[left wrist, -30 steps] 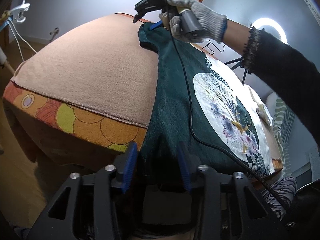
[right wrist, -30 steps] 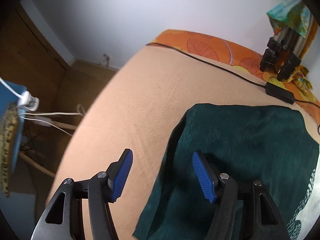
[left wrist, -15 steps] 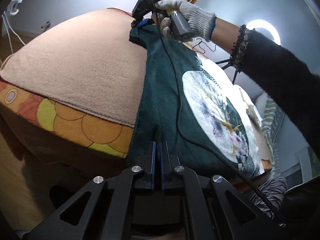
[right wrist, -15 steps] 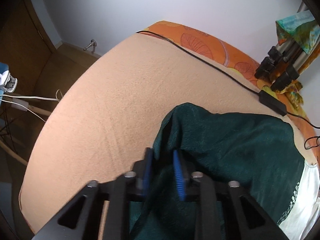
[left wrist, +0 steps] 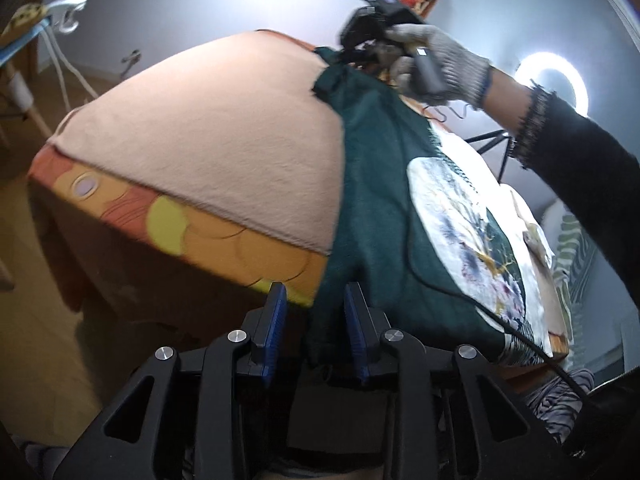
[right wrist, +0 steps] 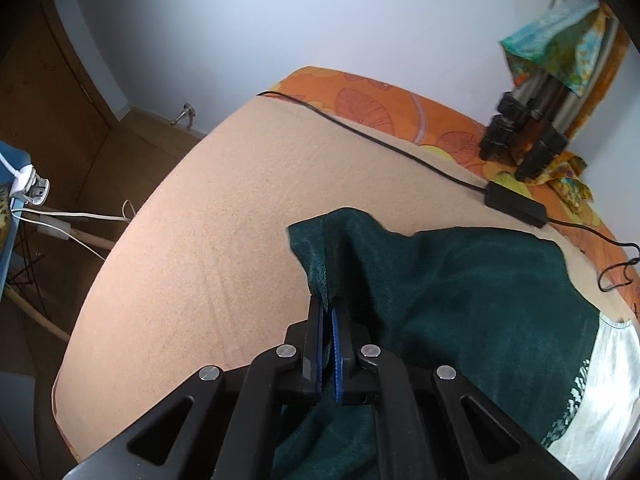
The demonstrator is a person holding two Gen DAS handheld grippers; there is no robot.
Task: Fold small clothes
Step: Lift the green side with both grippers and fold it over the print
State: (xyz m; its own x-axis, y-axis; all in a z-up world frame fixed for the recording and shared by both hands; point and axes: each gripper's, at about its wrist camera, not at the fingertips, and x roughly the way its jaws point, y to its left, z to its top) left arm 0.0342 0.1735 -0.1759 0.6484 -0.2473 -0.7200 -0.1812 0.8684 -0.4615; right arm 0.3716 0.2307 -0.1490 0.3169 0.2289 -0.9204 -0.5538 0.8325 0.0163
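A dark green garment [left wrist: 380,208] with a round white print [left wrist: 460,220] lies on the peach blanket [left wrist: 224,120], its near edge hanging over the bed's side. My left gripper [left wrist: 315,320] sits at that hanging edge. Its jaws are opening, the cloth stands between them, and the pads do not press it. A gloved hand holds my right gripper [left wrist: 360,46] at the far corner. In the right wrist view the right gripper [right wrist: 327,312] is shut on that corner of the green garment [right wrist: 460,300], which is pulled up into a small peak off the blanket [right wrist: 240,220].
An orange patterned sheet [left wrist: 200,236] shows below the blanket. A black cable and adapter [right wrist: 514,204] run along the far side, near tripod legs [right wrist: 520,140]. A ring light [left wrist: 552,80] glows at the right. The gripper's own cable [left wrist: 416,264] trails across the garment.
My left jaws closed at the garment's near edge and have parted again. My right jaws closed on the far corner and lifted it a little off the blanket.
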